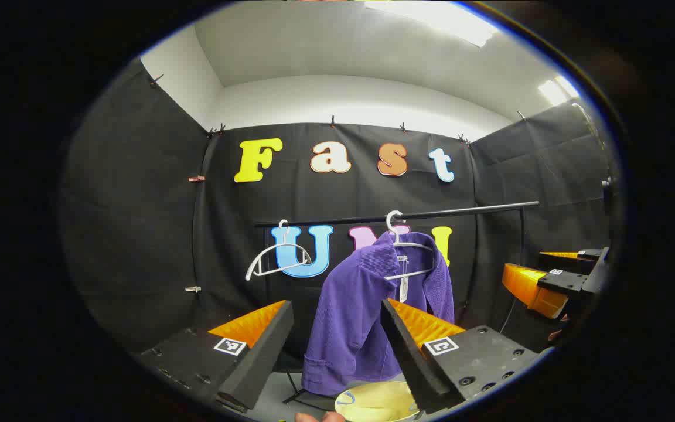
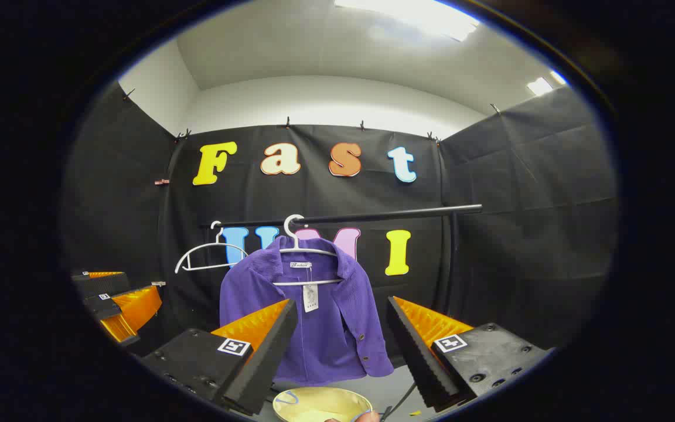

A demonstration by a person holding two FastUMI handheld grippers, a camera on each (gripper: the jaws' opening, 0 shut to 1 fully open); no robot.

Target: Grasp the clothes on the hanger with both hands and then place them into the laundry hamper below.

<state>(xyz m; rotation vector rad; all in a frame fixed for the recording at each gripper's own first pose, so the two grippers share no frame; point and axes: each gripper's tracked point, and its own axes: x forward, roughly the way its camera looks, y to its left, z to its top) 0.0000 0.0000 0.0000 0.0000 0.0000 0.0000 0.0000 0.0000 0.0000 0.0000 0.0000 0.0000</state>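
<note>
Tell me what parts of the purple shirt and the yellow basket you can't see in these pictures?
- Purple shirt: in the right gripper view, the right gripper fingers cover its lower left side; in the left gripper view, the left gripper finger covers its right front.
- Yellow hamper: cut off by the bottom edge in both views, so its depth and contents can't be told.
- Tag on the shirt: too small to make out.

A black rail (image 2: 372, 217) runs across the booth in front of the black cloth wall (image 2: 525, 193), held up at its right end by a black upright post (image 2: 453, 258). A bare white hanger (image 2: 205, 258) hangs on the rail near its left end, tilted slightly. Above the cloth are a white wall (image 1: 349, 102) and bright ceiling lights (image 2: 408, 14).
</note>
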